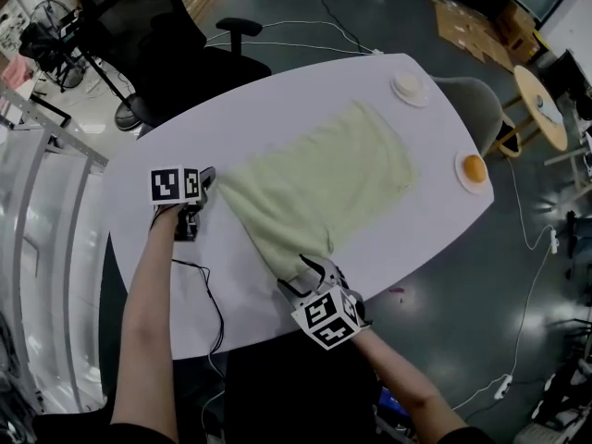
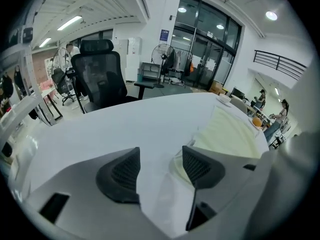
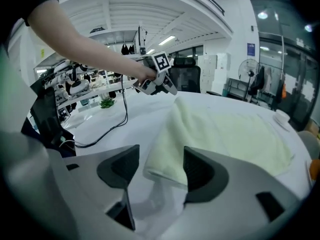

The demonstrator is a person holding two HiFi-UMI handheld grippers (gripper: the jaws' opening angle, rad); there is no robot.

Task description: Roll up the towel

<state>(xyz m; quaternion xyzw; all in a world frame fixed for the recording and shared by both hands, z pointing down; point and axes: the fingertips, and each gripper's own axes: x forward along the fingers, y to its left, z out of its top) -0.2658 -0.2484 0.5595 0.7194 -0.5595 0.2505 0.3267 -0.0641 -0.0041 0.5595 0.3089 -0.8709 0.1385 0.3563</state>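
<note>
Head view | small white round plate [image 1: 474,188]: one orange ball [image 1: 474,166] | pale-green cloth towel [image 1: 319,178]: spread | left gripper [image 1: 208,182], right gripper [image 1: 311,265]: jaws apart

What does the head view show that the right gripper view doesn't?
Only the head view: the right claw seen from outside, with its marker cube, and a round side table on the floor.
Only the right gripper view: a fan, a plant, and the edge of the towel lying between that claw's open jaws.
Both: the towel, the table, the left claw and the cable.
</note>
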